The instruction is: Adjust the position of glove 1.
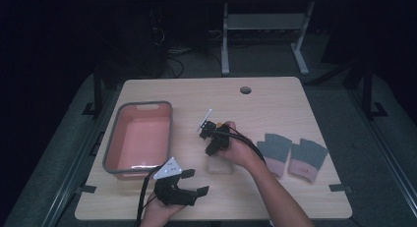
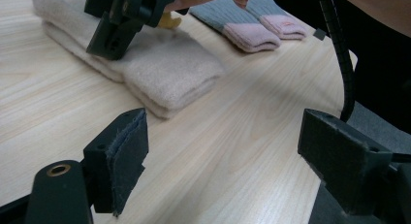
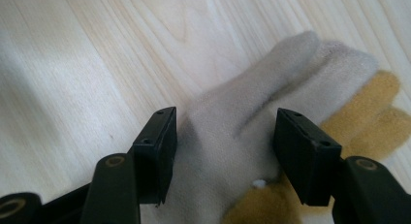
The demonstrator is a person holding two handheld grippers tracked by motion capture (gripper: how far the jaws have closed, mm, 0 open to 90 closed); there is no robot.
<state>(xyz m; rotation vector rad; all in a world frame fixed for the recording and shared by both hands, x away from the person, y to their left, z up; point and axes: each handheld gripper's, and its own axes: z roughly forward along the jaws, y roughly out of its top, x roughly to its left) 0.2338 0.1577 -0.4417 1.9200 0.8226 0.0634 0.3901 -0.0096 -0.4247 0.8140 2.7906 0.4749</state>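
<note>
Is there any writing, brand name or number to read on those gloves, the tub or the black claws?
No readable text.
Grey and pink gloves: a small patch on one pink cuff, too blurred to read.
Beige glove: none.
Pink tub: none.
Left gripper and right gripper: none.

Setting was a darkened lab or test room: one pale wooden desk point(image 1: 275, 97) with a cable hole point(image 1: 245, 90), a white-framed bench point(image 1: 265, 20) behind, loose cables point(image 1: 169, 52) on grey floor
</note>
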